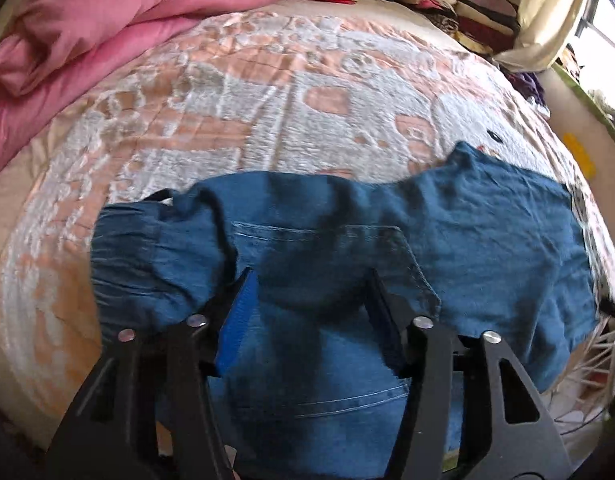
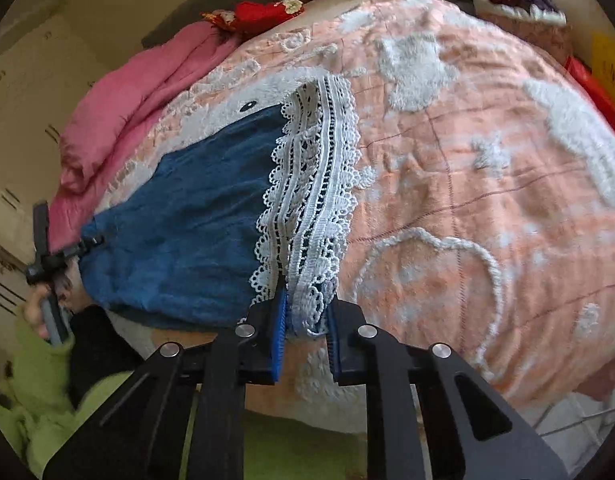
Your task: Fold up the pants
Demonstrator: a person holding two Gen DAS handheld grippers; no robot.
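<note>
Right wrist tongs (image 2: 305, 328) pinch the pants' (image 2: 195, 216) lace hem (image 2: 311, 200); left tongs (image 1: 311, 312) seemingly spread

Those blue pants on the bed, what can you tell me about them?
The blue pants look like soft denim, with a gathered elastic waistband, a stitched back pocket and white lace trim at the leg hem. They lie spread across the peach bedspread, lightly wrinkled. The left gripper is open over the pocket; the right gripper pinches the lace.

left gripper (image 1: 311, 304): your jaws spread wide, pants between them, not pinched
right gripper (image 2: 305, 320): your jaws closed on pants' lace hem, near bed edge
</note>
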